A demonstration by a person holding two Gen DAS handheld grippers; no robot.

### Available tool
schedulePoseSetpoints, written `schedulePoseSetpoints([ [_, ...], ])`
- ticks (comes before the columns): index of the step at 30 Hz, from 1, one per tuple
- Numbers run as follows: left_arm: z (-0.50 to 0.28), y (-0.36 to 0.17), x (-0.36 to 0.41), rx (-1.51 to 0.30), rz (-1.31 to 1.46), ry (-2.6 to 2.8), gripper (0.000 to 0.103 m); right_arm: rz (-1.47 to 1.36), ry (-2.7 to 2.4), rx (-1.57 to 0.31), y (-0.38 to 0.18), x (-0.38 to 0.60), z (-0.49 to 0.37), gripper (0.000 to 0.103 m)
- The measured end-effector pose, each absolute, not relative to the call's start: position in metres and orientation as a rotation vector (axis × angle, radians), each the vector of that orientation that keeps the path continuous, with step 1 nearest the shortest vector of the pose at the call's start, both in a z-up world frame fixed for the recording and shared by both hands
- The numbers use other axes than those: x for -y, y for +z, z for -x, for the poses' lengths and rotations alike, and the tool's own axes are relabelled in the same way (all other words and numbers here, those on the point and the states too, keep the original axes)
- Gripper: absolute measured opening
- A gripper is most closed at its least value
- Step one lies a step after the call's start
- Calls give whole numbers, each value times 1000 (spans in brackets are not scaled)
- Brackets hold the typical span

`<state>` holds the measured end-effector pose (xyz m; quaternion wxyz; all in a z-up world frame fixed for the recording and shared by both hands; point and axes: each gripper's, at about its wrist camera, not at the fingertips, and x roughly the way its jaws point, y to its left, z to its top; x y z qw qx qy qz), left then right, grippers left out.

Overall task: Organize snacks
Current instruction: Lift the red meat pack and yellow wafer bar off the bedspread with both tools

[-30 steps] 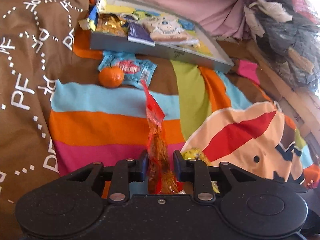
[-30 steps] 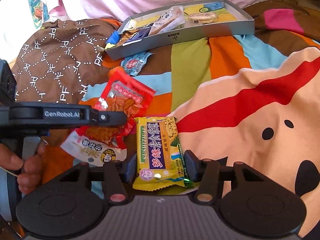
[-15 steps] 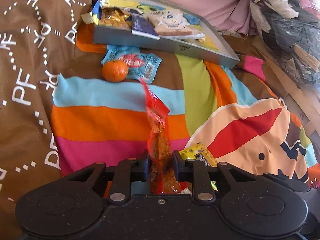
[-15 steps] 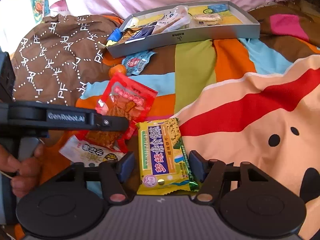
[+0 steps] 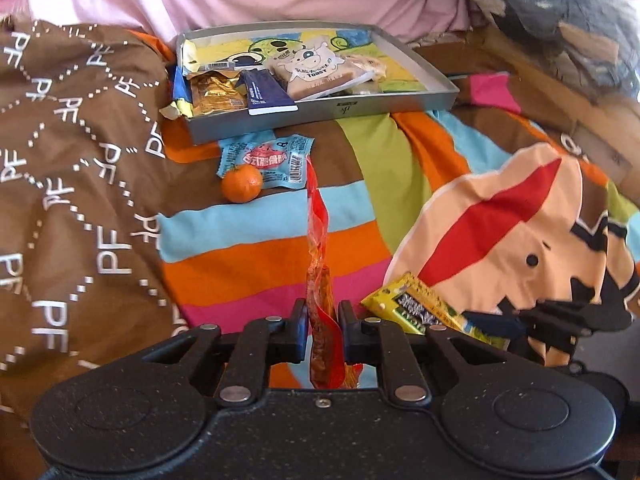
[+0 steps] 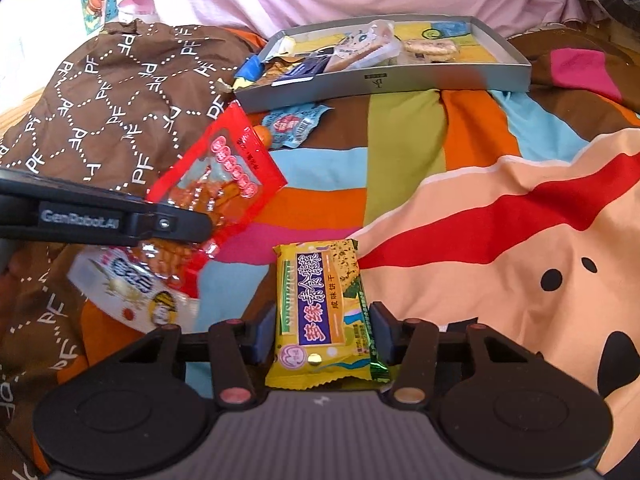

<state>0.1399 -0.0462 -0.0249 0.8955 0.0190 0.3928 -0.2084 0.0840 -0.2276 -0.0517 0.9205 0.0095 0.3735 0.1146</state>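
**Both grippers on snack packets**

The left gripper (image 5: 323, 326) pinches a red packet (image 6: 218, 184) edge-on above the striped blanket (image 5: 256, 256). The right gripper (image 6: 322, 332) brackets a yellow packet (image 6: 322, 308), pads at its sides. The gray tray (image 5: 360, 106) lies beyond.

bright daylight all over, colours punchy, blown-out white patch top left of the right wrist view, heavy fisheye bending and dark corners, soft shadows, white snack pack (image 6: 132, 300) smeared with blur, far edges mushy
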Motion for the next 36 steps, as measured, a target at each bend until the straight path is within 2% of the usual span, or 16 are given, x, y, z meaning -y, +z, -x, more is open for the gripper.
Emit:
schedulePoseSetpoints([
  [12, -143, -53, 55, -838, -43, -474, 18, -4, 236, -765, -55, 227, -84, 58],
  [24, -148, -65, 55, -874, -18, -458, 22, 31, 226, -778, -58, 222, -95, 72],
  [33, -147, -65, 55, -867, -27, -463, 21, 67, 212, -762, -59, 218, -91, 72],
  [36, -147, -66, 55, -865, -27, -463, 21, 71, 213, -754, -59, 218, -89, 68],
])
